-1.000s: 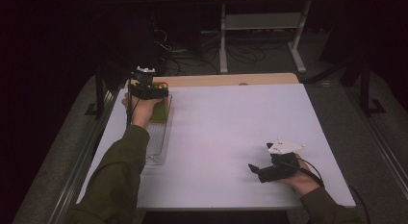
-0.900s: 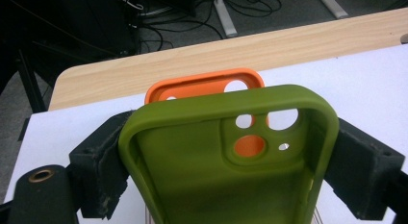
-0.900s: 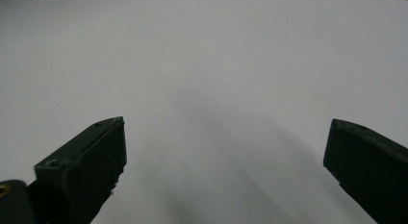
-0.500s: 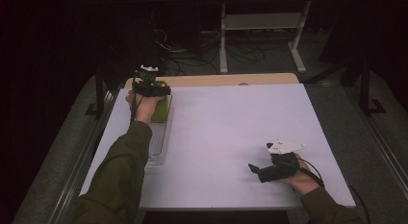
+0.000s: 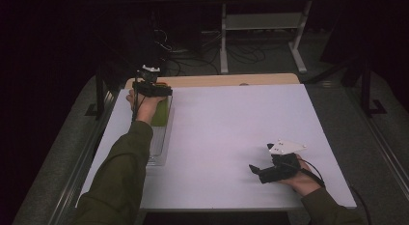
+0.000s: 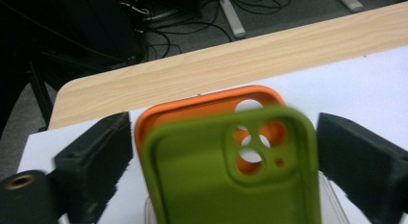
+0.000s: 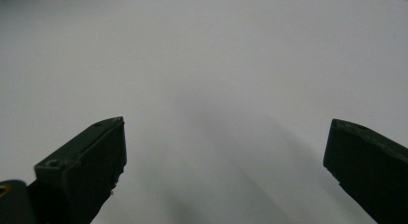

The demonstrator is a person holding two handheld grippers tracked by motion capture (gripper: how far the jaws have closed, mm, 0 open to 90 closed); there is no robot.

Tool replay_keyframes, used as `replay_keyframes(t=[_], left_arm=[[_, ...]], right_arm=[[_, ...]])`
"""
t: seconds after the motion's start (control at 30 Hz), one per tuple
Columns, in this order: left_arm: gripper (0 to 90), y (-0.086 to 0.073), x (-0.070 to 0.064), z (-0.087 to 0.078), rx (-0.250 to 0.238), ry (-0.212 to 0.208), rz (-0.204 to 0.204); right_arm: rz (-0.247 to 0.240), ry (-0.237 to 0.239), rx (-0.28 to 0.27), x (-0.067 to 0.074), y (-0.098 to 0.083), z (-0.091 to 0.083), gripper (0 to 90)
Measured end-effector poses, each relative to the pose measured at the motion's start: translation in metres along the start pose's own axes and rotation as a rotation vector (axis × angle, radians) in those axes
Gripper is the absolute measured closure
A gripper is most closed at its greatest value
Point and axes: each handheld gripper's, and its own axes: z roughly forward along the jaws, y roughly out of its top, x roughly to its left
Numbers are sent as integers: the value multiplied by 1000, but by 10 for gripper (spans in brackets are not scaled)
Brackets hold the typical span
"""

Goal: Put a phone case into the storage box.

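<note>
Dark room, cables and a rack leg at top; white table (image 5: 231, 138) with wood strip (image 5: 217, 80) behind. Left gripper (image 6: 221, 156) jaws just opened, clear of the green case (image 6: 231, 176) standing before the orange case (image 6: 192, 108), upper left. Right gripper (image 7: 223, 161) wide open, empty, lower right.

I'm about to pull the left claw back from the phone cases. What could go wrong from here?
1. The left claw has just been opening; its jaws stand beside the green case with slim gaps, so backing out could snag and tip it.
2. The green case leans against the orange case in the clear tray; both might topple.
</note>
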Motion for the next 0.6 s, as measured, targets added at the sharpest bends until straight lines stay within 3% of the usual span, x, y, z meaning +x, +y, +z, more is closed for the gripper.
replay_keyframes(t=[0.27,0.6], left_arm=[[23,1,5,-7,-4,-33,8],[9,2,14,-28,-7,-171,61]], right_arm=[[12,7,-4,1,0,0,8],[-4,-1,-2,-1,0,0,8]])
